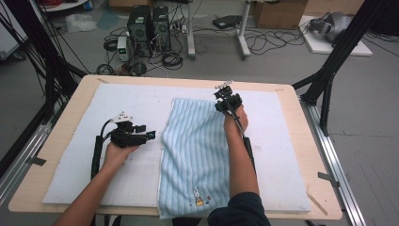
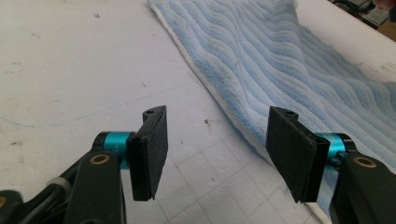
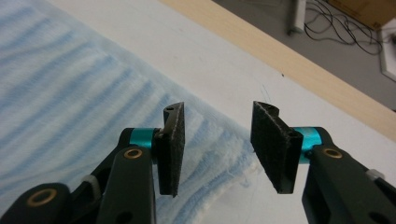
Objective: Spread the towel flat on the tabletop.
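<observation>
A light blue striped towel [image 1: 197, 146] lies lengthwise on the white mat [image 1: 75, 155], folded into a long strip, with a small rabbit picture at its near end. My left gripper [image 1: 150, 135] rests over the mat just left of the towel's left edge, jaws open and empty. In the left gripper view the towel [image 2: 289, 60] runs past the right jaw, and my left gripper [image 2: 217, 128] has bare mat between its pads. My right gripper [image 1: 226, 95] stands at the towel's far right corner. In the right gripper view my right gripper [image 3: 218, 126] is open just above that towel [image 3: 70, 93] corner, not pinching it.
The mat covers most of a wooden table [image 1: 47, 141], whose bare rim shows all around. Black frame posts [image 1: 329, 70] stand at both sides. On the floor beyond lie computer towers [image 1: 148, 28], cables and cardboard boxes [image 1: 280, 13].
</observation>
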Tool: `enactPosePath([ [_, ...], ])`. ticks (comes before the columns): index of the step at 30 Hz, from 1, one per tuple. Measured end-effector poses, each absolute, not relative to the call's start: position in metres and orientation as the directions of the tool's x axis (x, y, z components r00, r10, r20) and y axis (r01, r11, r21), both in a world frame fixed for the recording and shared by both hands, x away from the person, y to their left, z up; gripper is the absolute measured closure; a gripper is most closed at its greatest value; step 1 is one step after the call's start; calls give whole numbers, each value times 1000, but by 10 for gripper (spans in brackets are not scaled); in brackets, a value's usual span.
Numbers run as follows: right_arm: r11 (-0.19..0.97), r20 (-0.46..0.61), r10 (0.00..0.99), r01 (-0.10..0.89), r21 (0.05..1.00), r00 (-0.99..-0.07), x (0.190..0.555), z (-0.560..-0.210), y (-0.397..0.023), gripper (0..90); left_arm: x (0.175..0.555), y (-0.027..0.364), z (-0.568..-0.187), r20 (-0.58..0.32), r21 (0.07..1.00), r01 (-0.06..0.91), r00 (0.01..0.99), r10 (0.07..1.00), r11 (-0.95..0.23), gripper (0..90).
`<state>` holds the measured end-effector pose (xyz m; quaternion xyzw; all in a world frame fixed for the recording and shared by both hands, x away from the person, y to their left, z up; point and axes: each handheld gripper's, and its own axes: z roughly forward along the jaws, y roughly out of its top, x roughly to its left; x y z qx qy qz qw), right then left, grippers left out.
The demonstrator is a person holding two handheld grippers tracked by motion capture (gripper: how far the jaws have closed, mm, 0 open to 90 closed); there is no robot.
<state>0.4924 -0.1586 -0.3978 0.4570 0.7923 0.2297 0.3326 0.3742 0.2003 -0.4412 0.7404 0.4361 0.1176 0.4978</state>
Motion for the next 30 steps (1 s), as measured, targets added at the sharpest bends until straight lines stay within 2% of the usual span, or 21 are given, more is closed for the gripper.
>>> enactPosePath([
  [5, 450, -216, 877, 574, 684, -430, 485, -390, -158, 501, 375, 201, -442, -259, 836, 533, 594, 762, -131, 393],
  [7, 469, -220, 863, 557, 686, -456, 479, -389, -157, 513, 375, 201, -442, -258, 837, 532, 594, 762, -132, 394],
  [18, 436, -135, 869, 607, 664, -476, 439, -415, -185, 545, 375, 202, -441, -258, 842, 527, 585, 769, -119, 395],
  [21, 425, -78, 860, 622, 658, -505, 426, -424, -190, 635, 375, 202, -441, -259, 841, 528, 583, 770, -117, 395],
  [23, 463, -87, 844, 637, 616, -530, 420, -431, -189, 732, 375, 202, -441, -259, 841, 528, 582, 771, -116, 395],
  [25, 461, -79, 841, 632, 622, -536, 418, -431, -191, 865, 375, 201, -441, -257, 842, 527, 584, 770, -118, 395],
  [27, 489, -141, 844, 634, 599, -518, 417, -430, -194, 885, 375, 201, -441, -255, 843, 525, 585, 769, -120, 395],
  [30, 462, -167, 871, 657, 596, -461, 418, -430, -205, 885, 375, 202, -441, -261, 843, 527, 580, 771, -111, 395],
])
